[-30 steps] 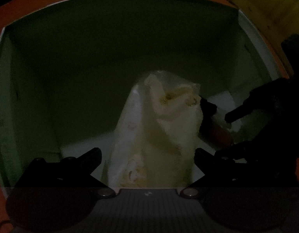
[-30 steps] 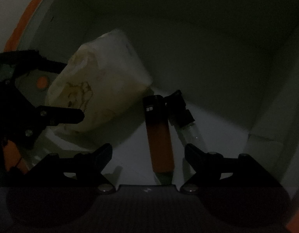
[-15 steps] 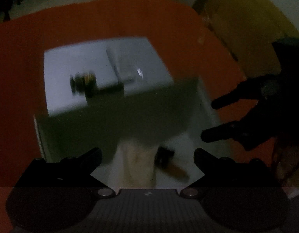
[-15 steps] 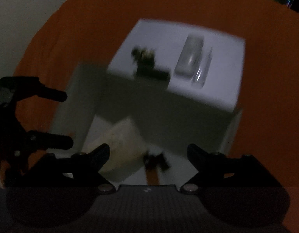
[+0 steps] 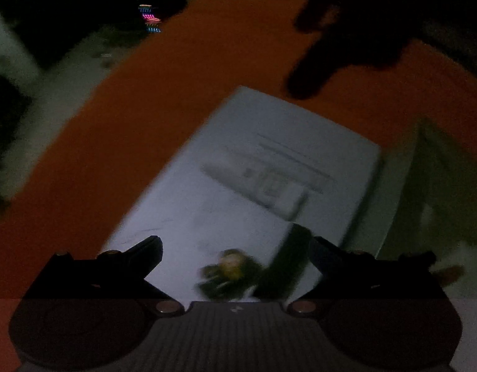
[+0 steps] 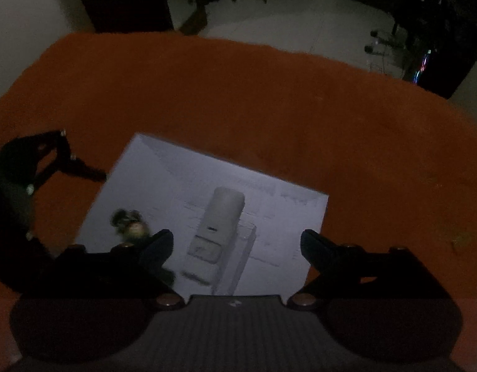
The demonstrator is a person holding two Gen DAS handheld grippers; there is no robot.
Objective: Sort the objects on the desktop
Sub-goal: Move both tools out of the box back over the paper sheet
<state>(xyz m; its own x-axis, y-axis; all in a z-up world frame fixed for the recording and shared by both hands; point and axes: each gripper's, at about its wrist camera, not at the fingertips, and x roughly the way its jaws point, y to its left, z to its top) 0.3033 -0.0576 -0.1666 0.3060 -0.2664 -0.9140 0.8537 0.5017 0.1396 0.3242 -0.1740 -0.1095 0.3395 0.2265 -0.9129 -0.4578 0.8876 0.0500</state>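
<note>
While both grippers are hanging above the orange table, the scene is reading as follows.

Left gripper point(image 5: 235, 257): its jaws are standing wide apart and gripping nothing; a small blurred dark-and-yellow object point(image 5: 229, 274) is showing between the fingers on the lid below.

Right gripper point(image 6: 237, 248): its jaws are standing wide open and holding nothing, with only the printed white lid showing between the fingers.

White box lid point(image 6: 204, 214): it is lying flat on the orange tablecloth point(image 6: 269, 108), filling the lower centre of the right wrist view and bearing a printed product picture.

Small object, right view point(image 6: 130, 223): it is sitting on the lid toward 9 o'clock, just beside the right gripper's left finger.

Box interior point(image 5: 437, 186): it is appearing at 3 o'clock in the left view, too dark to read.
</note>
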